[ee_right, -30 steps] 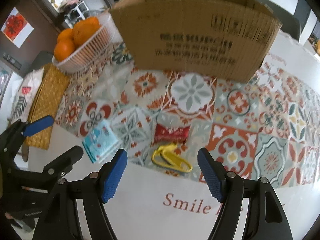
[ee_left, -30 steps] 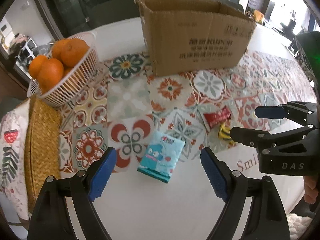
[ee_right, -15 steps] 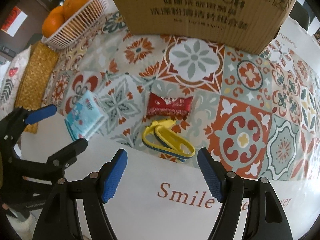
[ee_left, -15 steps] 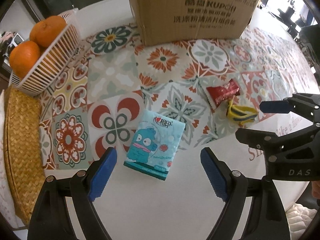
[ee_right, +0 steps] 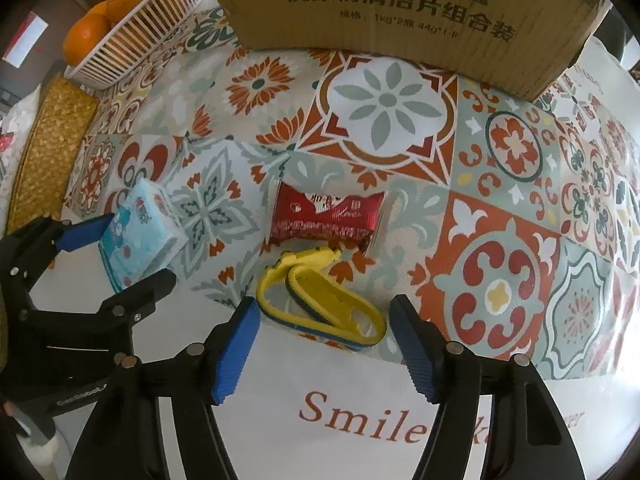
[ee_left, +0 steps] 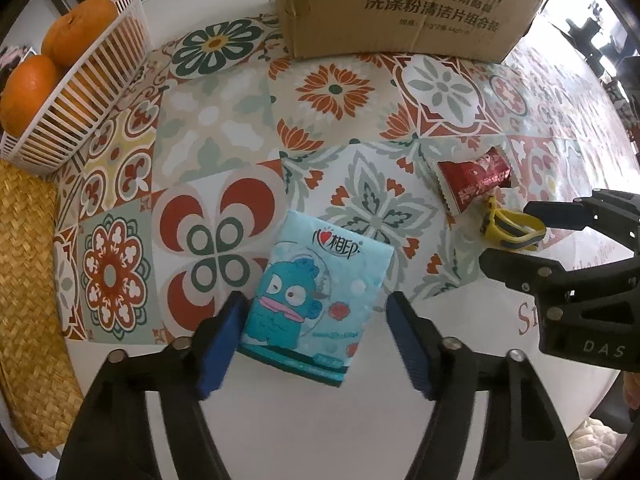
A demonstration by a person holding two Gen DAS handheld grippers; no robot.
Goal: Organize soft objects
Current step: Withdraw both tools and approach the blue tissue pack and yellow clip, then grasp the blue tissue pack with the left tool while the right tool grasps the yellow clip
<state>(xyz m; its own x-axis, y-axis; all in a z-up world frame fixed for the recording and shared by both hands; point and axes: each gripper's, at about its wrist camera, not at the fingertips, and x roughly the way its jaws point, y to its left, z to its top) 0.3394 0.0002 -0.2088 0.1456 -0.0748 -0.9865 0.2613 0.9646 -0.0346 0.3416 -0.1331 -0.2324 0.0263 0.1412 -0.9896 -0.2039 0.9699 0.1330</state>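
- Left wrist view: the left gripper (ee_left: 316, 332) points down at the table, its blue pads either side of the near end of a tissue pack (ee_left: 316, 300) at lower centre of the frame.
- Its jaws are closing with the pack between them. The left pad sits right at the pack's edge and may be touching; a gap shows at the right pad.
- The pack is light blue with a cartoon fish on it, lying flat and slightly turned, half on the patterned cloth (ee_left: 224, 120) and half on plain white table.
- At right of this frame lie a red sachet (ee_left: 472, 180) and, just below it, a yellow clip (ee_left: 512, 232), with the right gripper's black frame over the clip.
- Right wrist view: the right gripper (ee_right: 324, 344) hangs over the clip (ee_right: 320, 304) at lower centre, jaws closing, the clip between the pads but neither pad touching it.
- The sachet (ee_right: 326, 216) lies just above the clip, near or touching its tip.
- The pack (ee_right: 140, 236) sits at left of this frame between the left gripper's fingers.
- A cardboard box (ee_right: 400, 12) fills the top of the frame.
- A white basket (ee_right: 140, 44) of oranges (ee_right: 86, 38) stands at upper left, a woven mat (ee_right: 48, 152) below it.
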